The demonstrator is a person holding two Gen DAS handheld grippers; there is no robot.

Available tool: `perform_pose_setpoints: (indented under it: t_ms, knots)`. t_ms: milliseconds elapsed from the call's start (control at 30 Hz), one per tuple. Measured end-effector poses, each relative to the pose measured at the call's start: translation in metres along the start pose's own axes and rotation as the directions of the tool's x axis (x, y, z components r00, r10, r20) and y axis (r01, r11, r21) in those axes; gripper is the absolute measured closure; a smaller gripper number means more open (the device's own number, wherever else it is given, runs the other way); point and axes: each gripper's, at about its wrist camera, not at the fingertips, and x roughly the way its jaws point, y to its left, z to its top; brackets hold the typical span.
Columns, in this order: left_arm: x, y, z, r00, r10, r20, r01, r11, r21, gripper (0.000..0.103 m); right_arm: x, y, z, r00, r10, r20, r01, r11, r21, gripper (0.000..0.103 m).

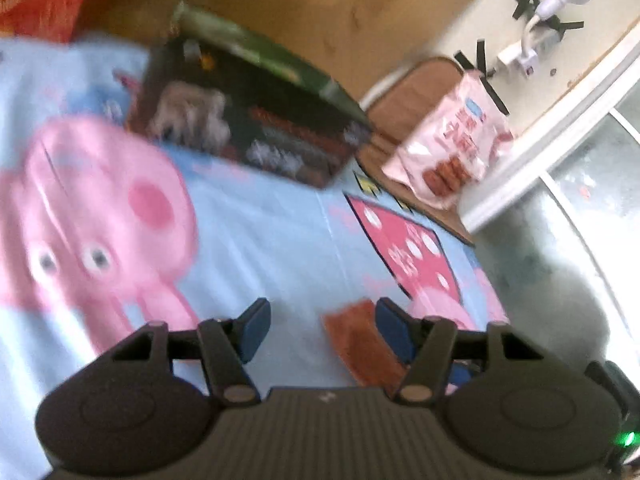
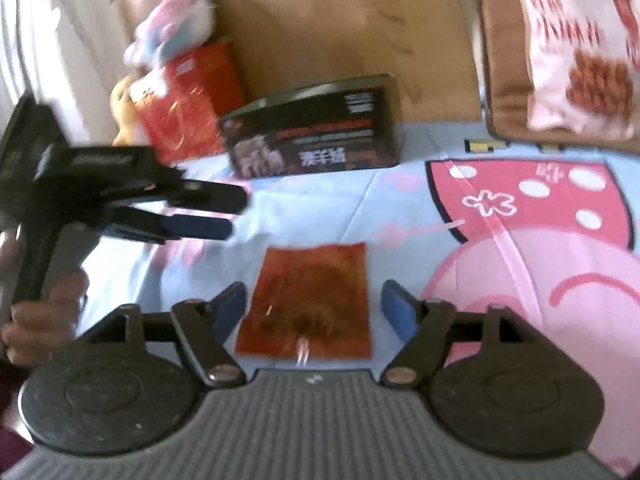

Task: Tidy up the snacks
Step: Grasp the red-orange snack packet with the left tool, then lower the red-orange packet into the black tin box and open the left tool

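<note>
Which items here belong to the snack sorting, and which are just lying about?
Job:
orange snack packet
dark snack box
pink snack bag
red snack bag

Lying about:
plush toy
cartoon bedsheet
wall plug

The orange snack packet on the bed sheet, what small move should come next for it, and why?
Probably ease the right gripper forward and close it on the orange snack packet. The packet lies flat on the cartoon sheet between that gripper's open fingers, not yet pinched. The left gripper is off to the side, open and holding nothing.
</note>
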Motion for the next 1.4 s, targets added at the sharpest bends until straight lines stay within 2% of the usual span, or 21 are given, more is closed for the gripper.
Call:
perform_pose_setpoints:
  t_ms: [100, 200, 333, 400, 467, 533, 567, 600, 900, 1000, 1100, 1167, 1233, 1400]
  knots:
    - [0.006, -0.008, -0.007, 0.999, -0.014, -0.031, 0.014, 1.000, 0.000, 0.044, 0.003, 0.020, -0.006, 0.999, -0.049, -0.003, 0.048, 0.991, -0.123, 0.020]
    - [0.012, -0.015, -0.010, 0.999, -0.017, -0.044, 0.017, 1.000, 0.003, 0.040, -0.005, 0.021, -0.011, 0.999, -0.034, -0.001, 0.034, 0.988, -0.148, 0.025]
    - [0.019, -0.018, -0.013, 0.993, -0.082, -0.085, 0.079, 0.996, -0.041, 0.043, -0.010, 0.017, -0.017, 0.998, -0.064, 0.025, 0.068, 0.986, -0.153, 0.049]
    - [0.022, -0.023, -0.016, 0.993, -0.082, -0.084, 0.080, 0.997, -0.023, 0.045, -0.011, 0.014, -0.017, 0.997, -0.069, 0.034, 0.073, 0.988, -0.138, 0.054]
    - [0.024, -0.027, -0.017, 0.994, -0.074, -0.085, 0.074, 0.997, -0.005, 0.055, -0.010, 0.012, -0.016, 0.997, -0.069, 0.041, 0.074, 0.991, -0.115, 0.059]
    - [0.027, -0.025, -0.018, 0.992, -0.083, -0.100, 0.081, 0.997, -0.015, 0.071, -0.010, 0.012, -0.016, 0.997, -0.057, 0.050, 0.062, 0.993, -0.105, 0.061]
    - [0.027, -0.023, -0.019, 0.991, -0.086, -0.102, 0.085, 0.996, -0.022, 0.075, -0.010, 0.012, -0.015, 0.998, -0.045, 0.054, 0.050, 0.993, -0.104, 0.065]
    - [0.026, -0.021, -0.019, 0.990, -0.090, -0.105, 0.088, 0.996, -0.026, 0.077, -0.010, 0.012, -0.015, 0.998, -0.033, 0.055, 0.039, 0.994, -0.106, 0.074]
    - [-0.003, 0.000, -0.017, 0.998, -0.053, -0.038, 0.051, 0.998, -0.037, 0.079, 0.006, 0.040, -0.007, 0.999, 0.003, 0.052, 0.006, 0.987, -0.163, 0.072]
    - [-0.013, 0.019, -0.017, 0.999, -0.035, -0.015, 0.033, 0.996, -0.084, 0.083, 0.015, 0.052, -0.003, 0.998, 0.042, 0.038, -0.034, 0.982, -0.185, 0.065]
    - [-0.021, 0.036, -0.017, 0.999, -0.049, 0.012, 0.050, 0.990, -0.132, 0.083, 0.022, 0.056, 0.001, 0.996, 0.081, 0.024, -0.075, 0.982, -0.175, 0.057]
    - [-0.026, 0.040, -0.016, 0.999, -0.043, 0.030, 0.047, 0.990, -0.133, 0.083, 0.024, 0.055, 0.002, 0.996, 0.082, 0.015, -0.079, 0.985, -0.156, 0.044]
    - [-0.028, 0.042, -0.015, 0.998, -0.045, 0.038, 0.050, 0.991, -0.124, 0.083, 0.023, 0.052, 0.002, 0.996, 0.086, 0.011, -0.084, 0.988, -0.130, 0.037]
    - [-0.029, 0.046, -0.016, 0.996, -0.078, 0.045, 0.084, 0.988, -0.130, 0.083, 0.022, 0.052, -0.001, 0.996, 0.092, -0.003, -0.092, 0.990, -0.109, 0.035]
